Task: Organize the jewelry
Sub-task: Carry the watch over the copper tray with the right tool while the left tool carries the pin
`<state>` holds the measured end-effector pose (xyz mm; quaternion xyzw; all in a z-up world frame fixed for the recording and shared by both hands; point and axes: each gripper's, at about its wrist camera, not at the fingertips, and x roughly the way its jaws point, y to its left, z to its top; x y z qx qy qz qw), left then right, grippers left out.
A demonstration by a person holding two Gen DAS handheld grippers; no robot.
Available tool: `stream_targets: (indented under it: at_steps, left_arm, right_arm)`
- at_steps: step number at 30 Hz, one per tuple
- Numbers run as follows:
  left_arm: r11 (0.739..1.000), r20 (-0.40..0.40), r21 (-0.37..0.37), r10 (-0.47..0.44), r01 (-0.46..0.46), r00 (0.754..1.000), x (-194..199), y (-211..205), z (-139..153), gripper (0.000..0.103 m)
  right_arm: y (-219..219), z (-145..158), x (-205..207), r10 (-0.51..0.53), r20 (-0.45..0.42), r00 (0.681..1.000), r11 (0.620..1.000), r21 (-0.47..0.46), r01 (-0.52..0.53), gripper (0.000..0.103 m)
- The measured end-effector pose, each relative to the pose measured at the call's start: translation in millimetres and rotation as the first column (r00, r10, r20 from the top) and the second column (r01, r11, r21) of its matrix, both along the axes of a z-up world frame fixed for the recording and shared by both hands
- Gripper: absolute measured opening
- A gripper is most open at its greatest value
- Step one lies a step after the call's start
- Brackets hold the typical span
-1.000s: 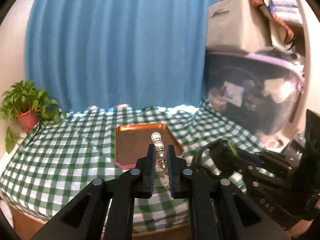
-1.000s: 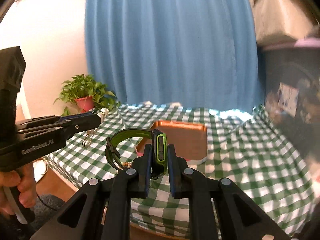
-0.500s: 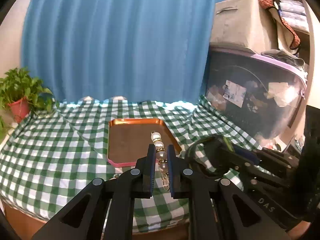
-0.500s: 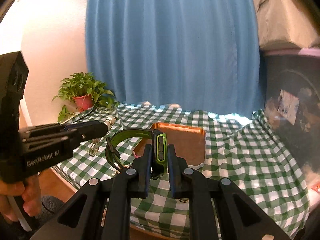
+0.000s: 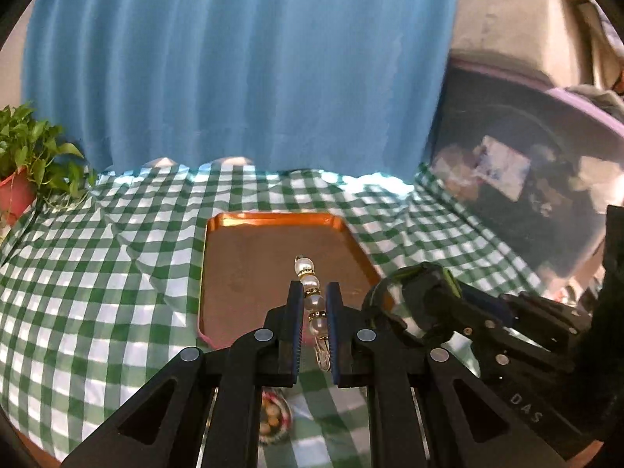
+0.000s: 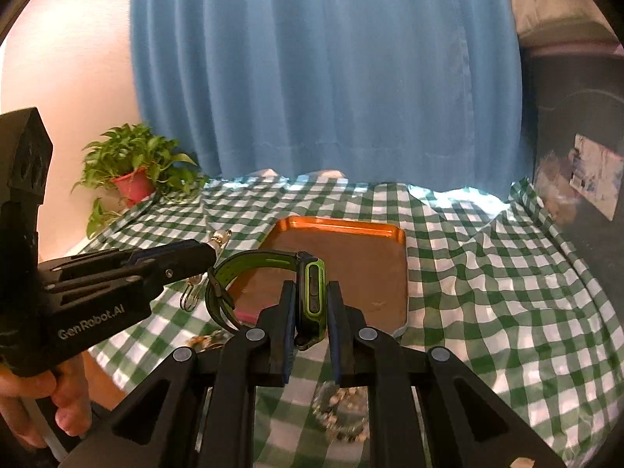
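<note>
Two hand-held claws above a desk (image 5: 97,273) draped with a green-and-white checked cloth (image 6: 487,273). The left claw (image 5: 314,312) is closed on a pearl bracelet (image 5: 312,296): white beads with small gold spacers are pinched between its blue-edged fingers (image 5: 295,312), the bead string projecting forward past the tips and a metal clasp hanging at its near end. In the left wrist view the bracelet lies in line with the copper-coloured tray (image 5: 273,218), which sits on the cloth near the middle of the desk; whether the beads touch the tray cannot be told. The right claw (image 6: 310,312) is closed on a green-and-black wristwatch (image 6: 312,296), gripping the watch body edge-on so that its side buttons face the camera, while the strap (image 6: 249,263) arcs out to the left and curls down to its buckle. In the right wrist view the left claw (image 6: 195,257) enters from the left, held by a hand (image 6: 46,409) at the lower left corner, its tip just beside the watch strap and near the left edge of the tray (image 6: 339,226). In the left wrist view the right claw (image 5: 433,292) with the watch appears at the right, beside the tray's right rim. Two blurred jewelry items lie on the cloth under the claws (image 5: 275,417) (image 6: 343,409). A potted plant (image 6: 132,171) stands at the far left corner of the desk, before a blue curtain (image 6: 323,78); a dark storage bin (image 5: 526,179) stands at the right.
</note>
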<state>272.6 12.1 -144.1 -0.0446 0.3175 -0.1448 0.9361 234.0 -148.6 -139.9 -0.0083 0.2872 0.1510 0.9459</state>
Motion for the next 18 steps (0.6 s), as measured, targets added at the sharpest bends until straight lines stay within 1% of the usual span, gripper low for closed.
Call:
stream_targets:
  at_steps: [5,8,12,14,18]
  left_arm:
    - [1.000,-0.010,-0.002,0.001,-0.001,1.000,35,-4,-9,0.012]
    - [1.000,0.014,0.007,0.001,-0.001,1.000,49,-6,-6,0.012]
    - [1.000,0.036,0.007,0.030,-0.030,0.999,69,-4,-4,0.012]
    - [0.999,0.027,0.012,0.047,-0.047,0.999,78,-3,-8,0.012]
    - [0.997,0.001,0.043,0.057,-0.057,0.998,97,-4,-24,0.012]
  right_arm:
    - [0,-13,35,-0.015,-0.020,1.000,1.000,-0.003,0.015,0.014]
    - [-1,-13,53,-0.023,-0.018,1.000,1.000,0.000,0.023,0.014]
    - [-1,-14,77,-0.034,-0.017,0.999,0.999,0.013,0.034,0.014]
    - [1,-17,91,-0.043,-0.028,0.999,0.999,0.025,0.044,0.014]
    - [5,-22,109,-0.038,-0.024,0.999,0.999,0.032,0.039,0.014]
